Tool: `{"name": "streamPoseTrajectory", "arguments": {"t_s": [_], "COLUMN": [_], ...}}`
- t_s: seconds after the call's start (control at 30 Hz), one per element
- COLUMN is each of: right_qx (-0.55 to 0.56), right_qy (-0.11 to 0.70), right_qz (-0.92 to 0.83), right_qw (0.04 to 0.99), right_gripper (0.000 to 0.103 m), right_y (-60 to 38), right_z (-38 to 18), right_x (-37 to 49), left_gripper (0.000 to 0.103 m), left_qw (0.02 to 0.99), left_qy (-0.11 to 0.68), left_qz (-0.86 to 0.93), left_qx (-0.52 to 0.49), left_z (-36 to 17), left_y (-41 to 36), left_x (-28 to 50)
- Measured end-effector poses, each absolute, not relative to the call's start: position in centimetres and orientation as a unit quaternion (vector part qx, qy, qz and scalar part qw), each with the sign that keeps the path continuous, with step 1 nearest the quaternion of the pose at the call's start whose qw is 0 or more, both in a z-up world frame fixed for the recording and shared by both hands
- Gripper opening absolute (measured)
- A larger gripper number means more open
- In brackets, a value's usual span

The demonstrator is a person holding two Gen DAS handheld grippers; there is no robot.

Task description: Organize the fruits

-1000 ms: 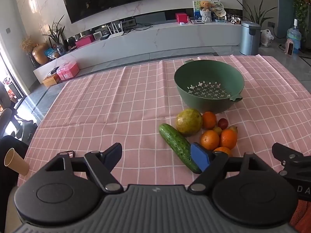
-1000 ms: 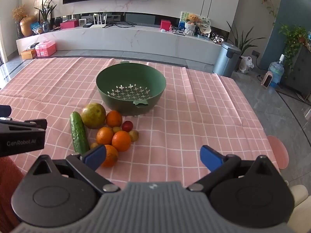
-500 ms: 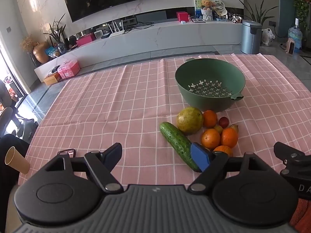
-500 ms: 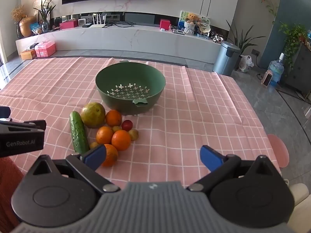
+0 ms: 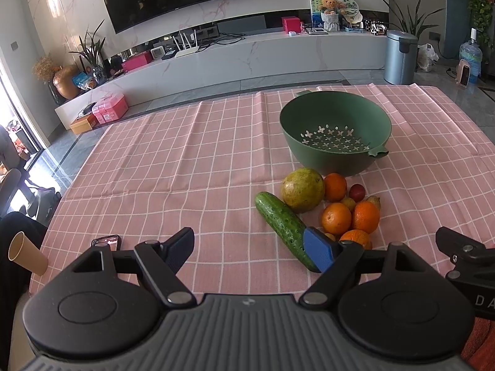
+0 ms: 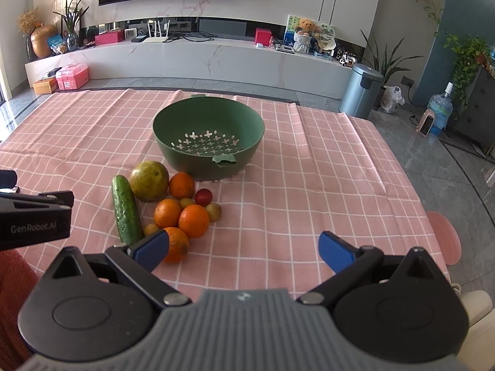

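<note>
A green colander bowl [image 5: 335, 117] [image 6: 173, 148] stands empty on the pink checked cloth. In front of it lies a pile of fruit: a cucumber [image 5: 283, 224] [image 6: 125, 208], a large yellow-green fruit [image 5: 302, 190] [image 6: 149, 180], several oranges [image 5: 336, 218] [image 6: 194, 220], a small red fruit [image 5: 356, 192] [image 6: 203, 197] and small yellow ones. My left gripper [image 5: 250, 247] is open and empty, near the table's front edge, left of the pile. My right gripper [image 6: 244, 249] is open and empty, just in front and right of the pile.
A phone [image 5: 106, 241] lies on the cloth at the front left. A paper cup [image 5: 26, 256] sticks out beyond the table's left edge. The pink cloth [image 6: 324, 179] stretches right of the bowl. A pink stool [image 6: 442, 238] stands beyond the table's right edge.
Both grippers have drifted very slightly; the view shifted a little. The fruit and the bowl have not moved, and both grippers stay open.
</note>
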State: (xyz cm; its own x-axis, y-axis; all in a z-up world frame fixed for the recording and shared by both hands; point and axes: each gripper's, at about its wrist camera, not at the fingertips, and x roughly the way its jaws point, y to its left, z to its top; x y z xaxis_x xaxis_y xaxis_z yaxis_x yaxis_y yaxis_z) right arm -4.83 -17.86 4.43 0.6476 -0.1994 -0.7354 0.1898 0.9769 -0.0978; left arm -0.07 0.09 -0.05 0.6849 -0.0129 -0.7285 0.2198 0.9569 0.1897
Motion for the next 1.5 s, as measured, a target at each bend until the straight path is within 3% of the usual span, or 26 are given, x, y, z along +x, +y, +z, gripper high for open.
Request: {"name": "streamPoseTrajectory", "arguments": {"t_s": [1.5], "right_qx": [-0.009], "right_qy": [0.409], "right_qz": [-0.105], "right_qw": [0.906], "right_gripper": [0.099], "right_y": [-17.55], "right_z": [4.3], "right_x": [-4.55], "left_gripper": [0.094], "left_qw": [0.906], "left_qy": [0.399], "left_qz": [-0.06], "left_qx": [0.128], "left_z": [-0.19], "left_y": [0.44], "left_x": [0.14]}}
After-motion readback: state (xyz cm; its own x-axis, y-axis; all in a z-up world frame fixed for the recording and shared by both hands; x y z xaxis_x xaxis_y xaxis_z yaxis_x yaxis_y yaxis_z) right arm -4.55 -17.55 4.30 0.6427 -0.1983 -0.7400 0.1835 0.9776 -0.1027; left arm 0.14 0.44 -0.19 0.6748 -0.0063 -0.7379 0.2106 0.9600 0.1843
